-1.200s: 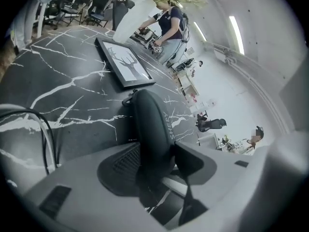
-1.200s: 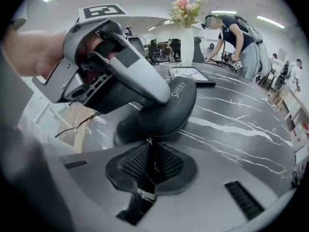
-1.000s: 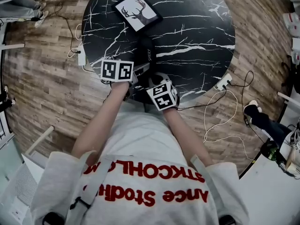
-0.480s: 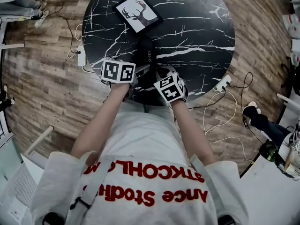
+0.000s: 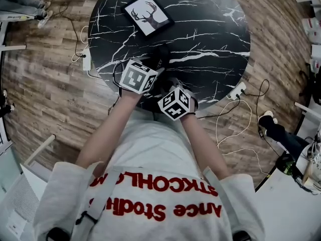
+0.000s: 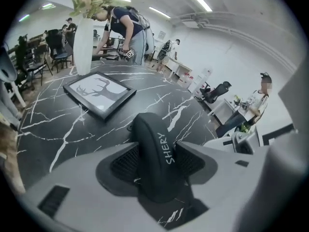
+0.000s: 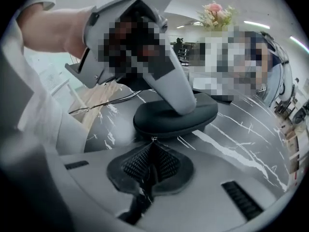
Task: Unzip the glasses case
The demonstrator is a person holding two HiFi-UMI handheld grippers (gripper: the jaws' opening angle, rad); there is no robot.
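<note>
The black glasses case (image 6: 152, 129), printed SHERY, lies on the black marble table (image 5: 210, 29) near its front edge. My left gripper (image 6: 155, 148) straddles the case's near end; both pads touch its sides while the jaws are opening slightly. In the right gripper view the case (image 7: 174, 117) lies crosswise just beyond my right gripper (image 7: 153, 146), whose pads are shut together on the small metal zipper pull (image 7: 153, 139) at the case's edge. One left gripper finger (image 7: 176, 91) rests on the case's top. In the head view the left marker cube (image 5: 138, 77) and right cube (image 5: 175, 103) hide most of the case.
A framed deer picture (image 5: 147, 13) lies at the table's far side, with a white vase of flowers (image 6: 83, 45) behind it. Power strips (image 5: 239, 88) and cables lie on the wooden floor around the table. People and office chairs are in the background.
Both marker cubes have rolled. The left cube has shifted right and tilted over the case. The right cube swung out to the right and came back closer to the left one.
</note>
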